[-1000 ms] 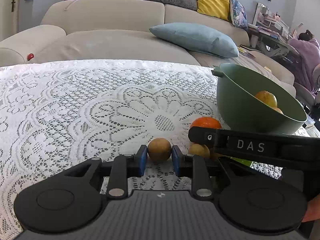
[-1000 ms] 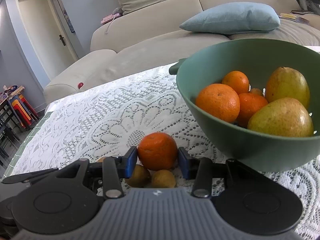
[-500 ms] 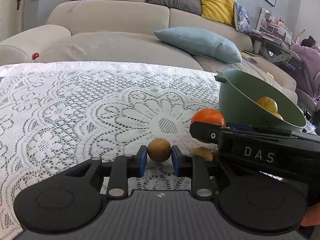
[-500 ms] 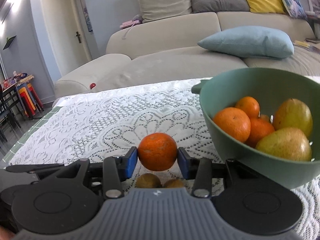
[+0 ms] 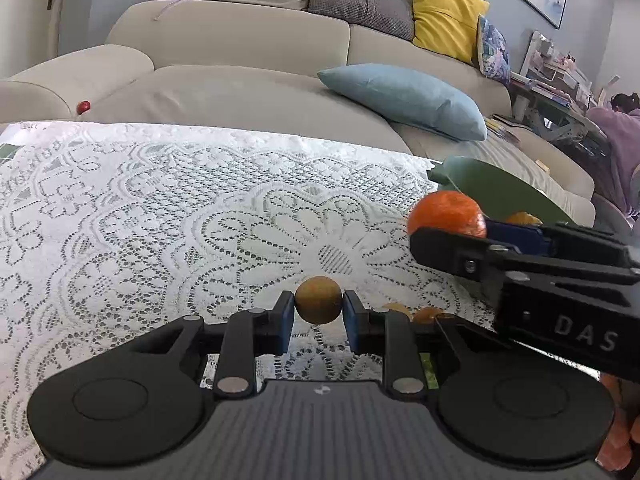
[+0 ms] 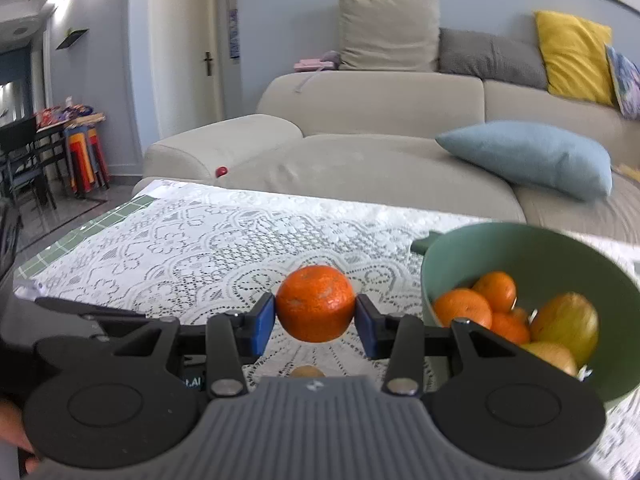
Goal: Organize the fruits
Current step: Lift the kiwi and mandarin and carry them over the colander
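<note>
My left gripper (image 5: 318, 315) is shut on a small round brown fruit (image 5: 318, 299), held just above the lace tablecloth (image 5: 160, 220). My right gripper (image 6: 315, 320) is shut on an orange (image 6: 315, 303), lifted clear of the cloth; the same orange (image 5: 446, 212) shows in the left wrist view above the right gripper's black finger. To the right stands a green bowl (image 6: 480, 248) holding several oranges (image 6: 463, 307) and pears (image 6: 566, 322). Two small brown fruits (image 5: 416, 312) lie on the cloth beside the left gripper, and one small brown fruit (image 6: 307, 371) shows under the orange.
A beige sofa (image 6: 380, 120) with a blue pillow (image 6: 528, 156) runs along the table's far edge. A small red ball (image 5: 84, 107) sits on the sofa. A person in purple (image 5: 616, 136) is at the far right. Chairs and stools (image 6: 52, 152) stand at left.
My right gripper has risen with the orange and rolled, so the bowl now sits lower and to the right. The left gripper has stayed still on its small fruit.
</note>
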Demonstrator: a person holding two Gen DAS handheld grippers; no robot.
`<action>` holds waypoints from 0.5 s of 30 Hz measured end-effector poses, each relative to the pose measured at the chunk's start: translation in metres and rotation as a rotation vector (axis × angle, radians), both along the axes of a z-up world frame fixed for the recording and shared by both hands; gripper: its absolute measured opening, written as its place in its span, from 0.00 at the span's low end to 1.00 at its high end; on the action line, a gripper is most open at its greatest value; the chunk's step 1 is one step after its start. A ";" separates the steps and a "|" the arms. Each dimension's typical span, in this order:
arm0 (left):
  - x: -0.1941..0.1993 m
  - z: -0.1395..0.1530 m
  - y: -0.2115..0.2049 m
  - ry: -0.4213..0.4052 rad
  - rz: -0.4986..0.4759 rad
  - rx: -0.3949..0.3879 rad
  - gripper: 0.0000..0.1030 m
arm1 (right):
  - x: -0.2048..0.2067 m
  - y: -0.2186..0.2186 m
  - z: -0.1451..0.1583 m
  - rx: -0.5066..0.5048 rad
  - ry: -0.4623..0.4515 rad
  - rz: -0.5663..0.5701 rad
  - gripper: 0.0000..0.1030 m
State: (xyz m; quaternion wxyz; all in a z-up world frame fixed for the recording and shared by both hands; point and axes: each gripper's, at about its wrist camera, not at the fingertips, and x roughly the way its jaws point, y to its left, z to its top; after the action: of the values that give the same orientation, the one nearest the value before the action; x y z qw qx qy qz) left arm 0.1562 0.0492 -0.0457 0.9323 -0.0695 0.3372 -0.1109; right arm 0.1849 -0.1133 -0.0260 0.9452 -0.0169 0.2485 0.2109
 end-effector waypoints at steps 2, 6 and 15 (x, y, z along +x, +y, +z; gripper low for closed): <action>-0.001 0.004 -0.002 0.007 0.014 0.007 0.28 | -0.002 -0.003 0.004 -0.020 -0.008 0.012 0.39; -0.004 0.012 -0.004 0.008 0.043 0.002 0.28 | -0.006 -0.012 0.011 -0.056 -0.017 0.016 0.39; -0.008 0.039 -0.027 -0.025 0.032 -0.028 0.28 | -0.010 -0.050 0.029 -0.079 -0.045 -0.056 0.39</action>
State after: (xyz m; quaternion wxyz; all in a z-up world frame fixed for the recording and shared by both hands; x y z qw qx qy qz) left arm 0.1479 0.0226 -0.0064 0.9370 -0.0868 0.3229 -0.1015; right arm 0.1753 -0.1628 0.0032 0.9548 -0.0522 0.2355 0.1737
